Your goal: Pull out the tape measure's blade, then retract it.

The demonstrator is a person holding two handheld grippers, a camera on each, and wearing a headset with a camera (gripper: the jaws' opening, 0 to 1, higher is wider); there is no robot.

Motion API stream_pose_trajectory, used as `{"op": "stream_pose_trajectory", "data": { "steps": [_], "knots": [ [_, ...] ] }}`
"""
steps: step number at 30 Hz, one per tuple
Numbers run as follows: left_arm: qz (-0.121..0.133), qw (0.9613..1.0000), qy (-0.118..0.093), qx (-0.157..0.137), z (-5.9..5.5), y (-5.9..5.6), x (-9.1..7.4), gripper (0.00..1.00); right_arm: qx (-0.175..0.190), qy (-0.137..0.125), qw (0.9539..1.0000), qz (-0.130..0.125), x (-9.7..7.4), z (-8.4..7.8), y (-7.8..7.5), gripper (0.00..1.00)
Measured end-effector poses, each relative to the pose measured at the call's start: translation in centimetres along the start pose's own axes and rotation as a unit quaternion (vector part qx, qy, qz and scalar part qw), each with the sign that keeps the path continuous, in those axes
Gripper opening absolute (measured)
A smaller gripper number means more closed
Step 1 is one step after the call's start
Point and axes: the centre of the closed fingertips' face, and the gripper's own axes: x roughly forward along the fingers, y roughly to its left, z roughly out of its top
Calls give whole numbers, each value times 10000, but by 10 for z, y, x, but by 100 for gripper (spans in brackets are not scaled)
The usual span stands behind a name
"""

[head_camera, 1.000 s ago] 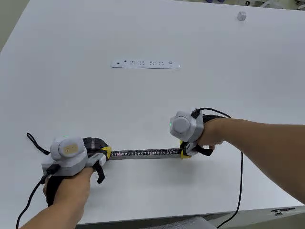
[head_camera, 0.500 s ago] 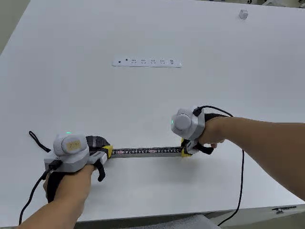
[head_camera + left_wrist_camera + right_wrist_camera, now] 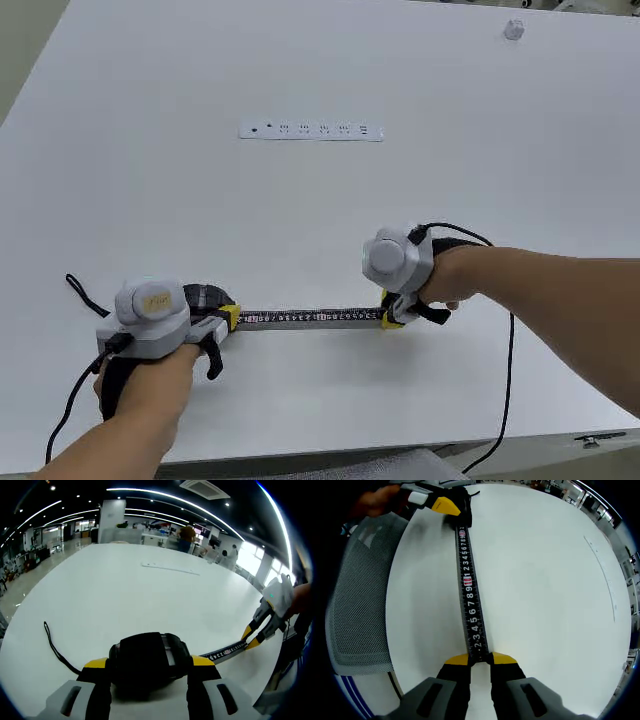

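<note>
The tape measure (image 3: 149,655) is sitting near the front edge of the white table (image 3: 300,220), its chunky black body clamped between the yellow-tipped jaws of the left gripper (image 3: 222,322), which are pressing in on its two sides. Its blade (image 3: 468,600) is lying partly drawn out, running flat along the table to the right gripper (image 3: 480,658), whose jaws are pinching the free end just at the lowest numbers. The body is looking hard and solid enough to take a firm squeeze on its sides. The blade is probably thin, springy metal: stiff while straight, likely to kink if twisted, smooth enough to slip, and most likely tugging back under its spring. So the tip end seems the right place to hold it, squarely across its width, letting it back in slowly rather than snapping. A thin black strap (image 3: 55,647) is trailing on the table behind the body, and a white power strip (image 3: 311,130) is lying well apart, farther back.
</note>
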Motion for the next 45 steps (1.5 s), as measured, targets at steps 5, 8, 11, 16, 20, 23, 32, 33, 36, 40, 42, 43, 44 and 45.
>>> {"op": "stream_pose_trajectory", "data": {
  "steps": [5, 8, 11, 16, 20, 23, 32, 33, 36, 40, 42, 43, 44, 45],
  "knots": [
    [7, 10000, -10, 4, 0, 1, 0, 57, 59, -28, 10000, -15, 0, 1, 0, 14],
    [5, 10000, -13, 8, 0, 1, 1, 57, 39, -27, 10000, -14, 1, 2, 0, 14],
    [3, 10000, -9, 2, 0, 1, 1, 57, 22, -14, 10000, -14, 1, 4, 1, 14],
    [-2, 10000, -5, 0, 0, 1, 1, 57, 19, -12, 10000, -13, 1, 5, 1, 14],
    [-3, 10000, -9, 3, 0, 1, 1, 57, 62, -32, 10000, -13, 1, 7, 2, 14],
    [-8, 10000, 1, 3, 0, 1, 1, 57, 60, -30, 10000, -12, 1, 7, 2, 14],
    [-6, 10000, -8, 15, 0, 1, 1, 57, 105, -84, 9999, -16, 2, 10, 2, 14],
    [-7, 10000, -11, 14, 0, 1, 2, 57, 97, -91, 9999, -15, 2, 10, 2, 14],
    [-17, 10000, -12, 18, 0, 2, 2, 57, 84, -92, 9999, -8, 3, 11, 3, 14],
    [-25, 10000, -8, 19, 0, 3, 4, 57, 74, -89, 9999, -5, 3, 12, 3, 14],
    [-35, 10000, 0, 18, -1, 3, 4, 57, 63, -85, 9999, -8, 3, 13, 3, 14],
    [-42, 10000, 6, 15, -1, 3, 4, 57, 68, -86, 9999, -9, 4, 13, 3, 14],
    [-50, 10000, 11, 15, -1, 3, 4, 58, 70, -86, 9999, -12, 4, 13, 3, 14],
    [-59, 10000, 11, 15, -1, 3, 4, 58, 72, -87, 9999, -13, 4, 14, 3, 14]
  ]
}}
